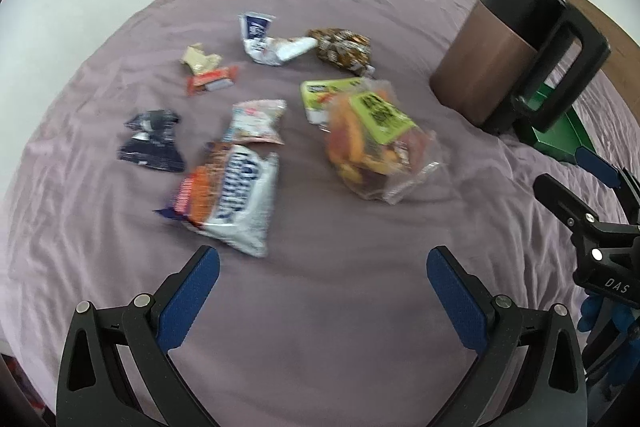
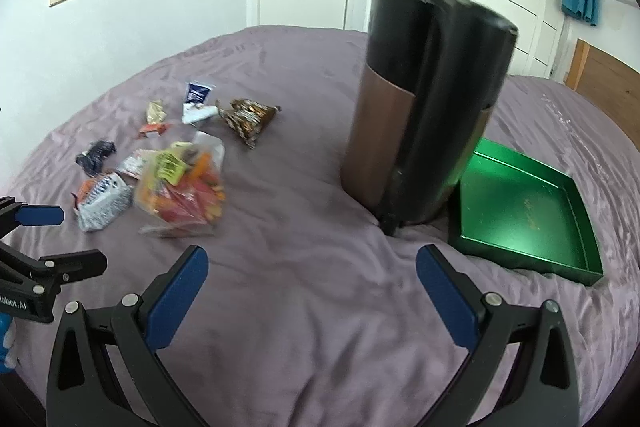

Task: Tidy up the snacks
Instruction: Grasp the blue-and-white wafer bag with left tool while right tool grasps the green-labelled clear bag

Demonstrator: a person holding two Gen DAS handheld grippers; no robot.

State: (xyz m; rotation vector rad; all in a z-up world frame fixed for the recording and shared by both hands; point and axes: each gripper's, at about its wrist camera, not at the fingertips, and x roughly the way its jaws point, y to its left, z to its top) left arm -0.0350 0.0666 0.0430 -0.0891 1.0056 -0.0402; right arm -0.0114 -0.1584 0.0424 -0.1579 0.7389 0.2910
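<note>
Both the left tool [image 1: 323, 269] and the right tool [image 2: 312, 267] hovered with fingers spread wide and empty above the mauve bedsheet [image 2: 312, 327]. The shallow green metal tray [image 2: 524, 211] lay empty beside the upright copper-and-black cylindrical bin [image 2: 424, 107]. The loose snack packets, including a clear bag of orange sweets [image 1: 376, 147] and a white-and-orange crisp bag [image 1: 230, 195], lay scattered on the bed, well apart from the tray.

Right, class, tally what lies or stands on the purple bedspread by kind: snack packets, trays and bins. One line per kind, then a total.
Snack packets: 8, from the blue-and-white chip bag and the clear bag of orange snacks to the dark wrapper.
Green tray: 1
Brown-and-black bin: 1
Total: 10
</note>
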